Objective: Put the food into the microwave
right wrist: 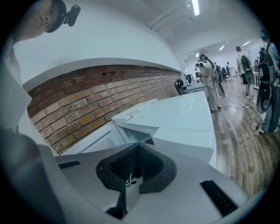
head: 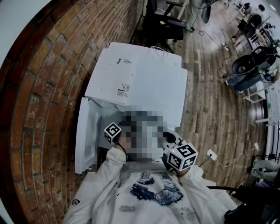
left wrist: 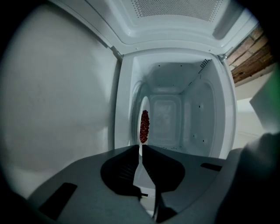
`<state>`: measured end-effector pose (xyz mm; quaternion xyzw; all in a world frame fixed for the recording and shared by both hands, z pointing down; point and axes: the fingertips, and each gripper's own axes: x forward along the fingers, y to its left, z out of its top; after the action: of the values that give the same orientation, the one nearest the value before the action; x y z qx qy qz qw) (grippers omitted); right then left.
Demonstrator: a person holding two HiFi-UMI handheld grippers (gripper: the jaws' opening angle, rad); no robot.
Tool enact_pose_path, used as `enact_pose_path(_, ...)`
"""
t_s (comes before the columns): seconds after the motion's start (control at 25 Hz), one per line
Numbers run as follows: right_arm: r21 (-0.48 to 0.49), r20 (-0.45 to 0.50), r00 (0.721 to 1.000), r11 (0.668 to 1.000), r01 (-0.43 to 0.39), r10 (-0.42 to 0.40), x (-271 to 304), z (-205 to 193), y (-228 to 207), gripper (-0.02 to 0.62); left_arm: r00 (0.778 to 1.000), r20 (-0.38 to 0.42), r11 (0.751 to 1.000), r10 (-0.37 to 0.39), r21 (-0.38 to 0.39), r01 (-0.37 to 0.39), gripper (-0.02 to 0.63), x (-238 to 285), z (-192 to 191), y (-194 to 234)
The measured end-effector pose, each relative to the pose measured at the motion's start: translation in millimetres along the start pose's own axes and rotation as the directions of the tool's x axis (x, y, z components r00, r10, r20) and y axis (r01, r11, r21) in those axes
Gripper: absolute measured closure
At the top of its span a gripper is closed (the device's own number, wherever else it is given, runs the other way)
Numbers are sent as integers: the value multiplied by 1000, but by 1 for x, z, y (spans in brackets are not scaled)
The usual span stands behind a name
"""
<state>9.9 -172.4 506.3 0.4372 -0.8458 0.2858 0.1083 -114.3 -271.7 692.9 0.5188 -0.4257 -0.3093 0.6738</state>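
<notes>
Rough red brick wall point(head: 39, 87) and pale wood-plank floor point(head: 218, 109) are flanking a boxy white microwave point(head: 144, 83). Its smooth door point(head: 87, 131) is hanging open at nine o'clock in the head view.

Nearest, a person in a creased white top point(head: 109, 197) with a blue print is holding both tools at six o'clock from the microwave. The left gripper point(left wrist: 141, 148) is pinching its dark, ribbed pads almost together on a thin white dish point(left wrist: 141, 168). The dish is showing edge-on as a narrow sliver running toward twelve o'clock.

On that sliver the food point(left wrist: 144, 126), a dark red, grainy oval patch, is sitting just beyond the jaw tips, against the microwave's open mouth. Whether it is past the threshold I cannot tell.

Behind it the glossy white cavity point(left wrist: 183, 118) is receding, rounded at its corners and dotted with small holes. A finely perforated panel point(left wrist: 175, 6) is spanning twelve o'clock.

The right gripper point(right wrist: 137, 145) is pressing its tips together on nothing and pointing over the microwave's flat top.

Farther off, at two o'clock in the right gripper view, people point(right wrist: 210, 83) are standing on the planks. In the head view, black office chairs point(head: 164, 22) are standing beyond the microwave at twelve o'clock.
</notes>
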Motion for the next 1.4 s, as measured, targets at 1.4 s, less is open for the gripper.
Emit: enact_pose_path(1.4,7,49,988,989,-149,148,-31,-22,35,581,993,108,195,57,974,-117,601,-168,-79,-161)
